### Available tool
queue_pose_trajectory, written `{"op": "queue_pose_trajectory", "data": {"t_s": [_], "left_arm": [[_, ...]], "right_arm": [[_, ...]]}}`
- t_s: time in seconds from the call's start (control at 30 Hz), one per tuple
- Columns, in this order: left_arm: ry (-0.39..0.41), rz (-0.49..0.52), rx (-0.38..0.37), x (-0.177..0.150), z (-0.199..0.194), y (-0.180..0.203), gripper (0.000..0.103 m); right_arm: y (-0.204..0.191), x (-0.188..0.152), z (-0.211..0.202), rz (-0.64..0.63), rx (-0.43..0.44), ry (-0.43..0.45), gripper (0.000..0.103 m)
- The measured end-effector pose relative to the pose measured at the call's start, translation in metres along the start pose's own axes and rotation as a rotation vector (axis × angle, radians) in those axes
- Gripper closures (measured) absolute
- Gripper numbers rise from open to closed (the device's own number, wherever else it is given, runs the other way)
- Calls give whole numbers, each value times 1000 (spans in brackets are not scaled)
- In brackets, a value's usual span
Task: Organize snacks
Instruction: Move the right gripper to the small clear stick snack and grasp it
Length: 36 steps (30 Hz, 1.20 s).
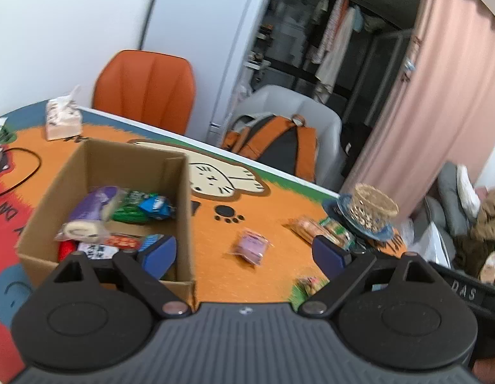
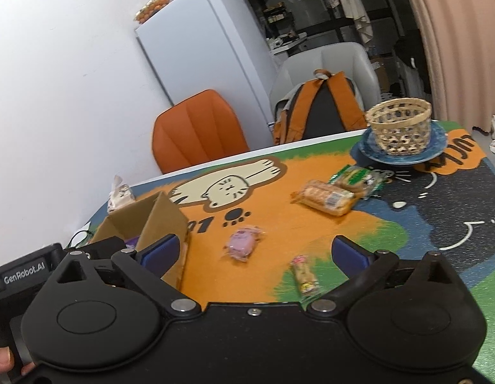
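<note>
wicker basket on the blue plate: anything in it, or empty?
Cannot tell. The wicker basket stands upright on the blue plate, but both views see it from the side, so its inside is hidden; nothing sticks above the rim.

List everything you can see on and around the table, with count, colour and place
cardboard box: one, brown, table's left, several snacks inside
pink snack packet: one, loose mid-table
bread packs: two, tan and green, near plate
small stick snack: one, yellowish, near edge
wicker basket: one, tan, on blue plate
tissue pack: one, pale, far left
chairs: orange, grey holding orange backpack
left tongs: open, empty
right tongs: open, empty
</note>
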State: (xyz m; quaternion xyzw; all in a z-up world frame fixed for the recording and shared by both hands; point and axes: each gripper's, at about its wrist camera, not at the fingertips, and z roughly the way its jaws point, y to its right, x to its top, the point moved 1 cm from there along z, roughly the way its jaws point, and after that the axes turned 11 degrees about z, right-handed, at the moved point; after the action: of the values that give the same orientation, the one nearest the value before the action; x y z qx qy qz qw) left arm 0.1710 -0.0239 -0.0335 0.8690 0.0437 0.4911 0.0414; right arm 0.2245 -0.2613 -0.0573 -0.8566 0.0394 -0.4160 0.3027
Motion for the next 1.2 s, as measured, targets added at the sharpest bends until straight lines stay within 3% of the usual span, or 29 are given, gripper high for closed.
{"op": "queue_pose_trajectory", "data": {"t_s": [0.2,0.27,0.4,0.5,1.03,1.13,1.2], "left_arm": [[-19,44,-4,-2,15,13,16],[-31,49,-2,-3,21,16,20],[-64,69,-15,-6,34,21,39],[-80,87,-19,-8,42,26,44],[-111,121,-20,-8,77,41,49],[-125,113,-14,-9,88,41,49],[-130,111,-12,-9,95,41,49]], "right_arm": [[20,1,6,17,-19,-22,9],[27,-1,11,19,-27,-44,15],[37,-5,24,31,-37,-82,24],[41,-8,32,30,-43,-102,32],[56,-19,88,21,-67,-208,64],[53,-18,94,-5,-70,-213,82],[55,-16,98,1,-59,-222,82]]}}
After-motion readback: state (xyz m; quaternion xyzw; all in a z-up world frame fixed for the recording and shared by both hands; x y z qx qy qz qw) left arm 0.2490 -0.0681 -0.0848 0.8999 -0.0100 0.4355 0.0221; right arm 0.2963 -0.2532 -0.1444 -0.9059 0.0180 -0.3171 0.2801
